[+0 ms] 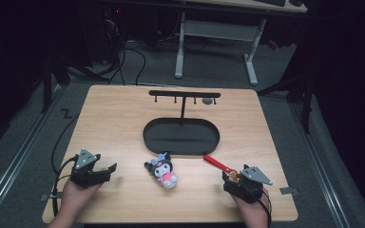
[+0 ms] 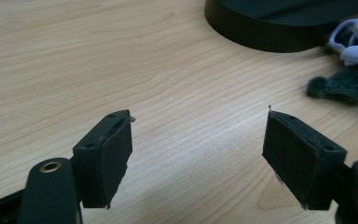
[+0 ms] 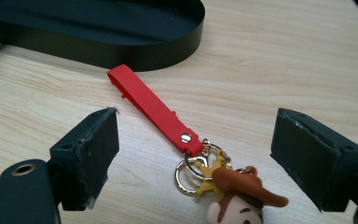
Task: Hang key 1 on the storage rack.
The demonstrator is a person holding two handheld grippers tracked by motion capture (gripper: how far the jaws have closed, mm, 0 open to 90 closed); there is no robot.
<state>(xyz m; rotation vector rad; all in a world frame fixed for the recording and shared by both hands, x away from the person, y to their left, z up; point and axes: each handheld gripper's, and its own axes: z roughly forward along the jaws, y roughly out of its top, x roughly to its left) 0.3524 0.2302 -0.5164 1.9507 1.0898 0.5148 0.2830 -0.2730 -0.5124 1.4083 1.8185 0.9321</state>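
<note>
Wooden table (image 1: 114,118) w/ a black oval tray (image 1: 181,136) near the middle, and a black T-shaped hook stand (image 1: 184,96) rising just behind it. Person's hands come in from the near edge, one gripper each.

Left gripper (image 1: 105,171) sits near the front-left corner, resting low by the tabletop, jaws spread wide w/ nothing btwn them; in the left gripper view it's bare wood btwn the two black pads (image 2: 116,158). Tray wall sits top right of that view, and part of the plush shows at the far right.

Plush toy (image 1: 163,169), dark w/ a pale face and pink body, lies on the wood just in front of the tray, roughly btwn the two grippers, apart from both.

Right gripper (image 1: 229,177) is at the front-right, jaws also wide apart, gripping nothing. Keychain (image 3: 200,163) lies right in front of it: red strap (image 3: 154,108) runs diagonally toward the tray, its far end just beside the tray wall, gold ring and star clasp at the near end, cowboy-hat figure (image 3: 240,200) lying btwn the open jaws in the right gripper view. Pads stand clear on either side of it, not pressing.
</note>
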